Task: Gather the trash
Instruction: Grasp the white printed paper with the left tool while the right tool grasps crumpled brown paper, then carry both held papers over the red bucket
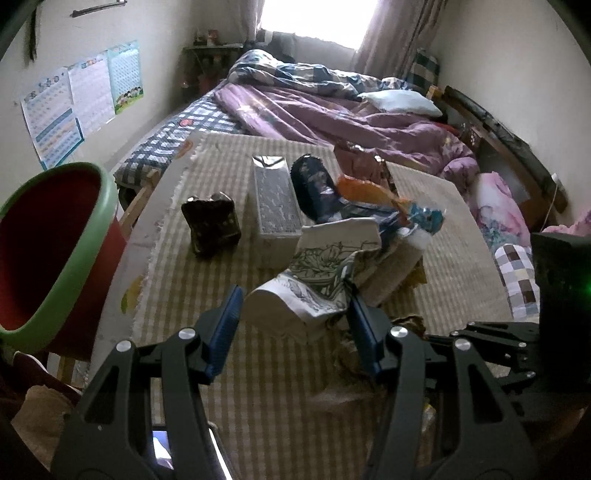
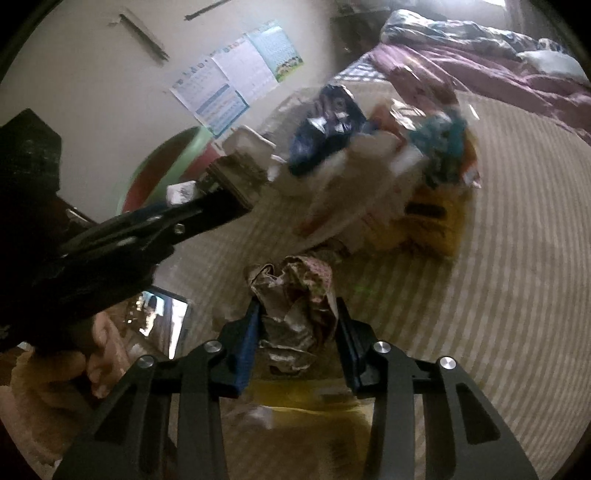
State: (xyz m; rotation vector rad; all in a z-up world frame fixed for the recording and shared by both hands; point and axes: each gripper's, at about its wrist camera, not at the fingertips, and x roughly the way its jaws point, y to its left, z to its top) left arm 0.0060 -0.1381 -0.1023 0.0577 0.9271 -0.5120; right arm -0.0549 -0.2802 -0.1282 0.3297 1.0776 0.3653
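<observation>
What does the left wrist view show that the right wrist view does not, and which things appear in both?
Only the left wrist view shows the left claw around a white floral-printed paper pack, a dark crumpled packet and the window. Only the right wrist view shows the right claw closed on a crumpled brown wrapper and a yellow bag. Both share the red bin with a green rim, the wall posters and the striped mat.

Small bedroom, pale walls (image 1: 517,55). Bright curtained window (image 1: 317,18) straight ahead of the tongs, backlighting everything. Unmade bed (image 1: 332,107) below it: purple and checked quilts, white pillow (image 1: 400,100). Posters (image 1: 81,96) on the wall ahead-left. Striped beige cloth (image 1: 229,369) directly underneath.
</observation>
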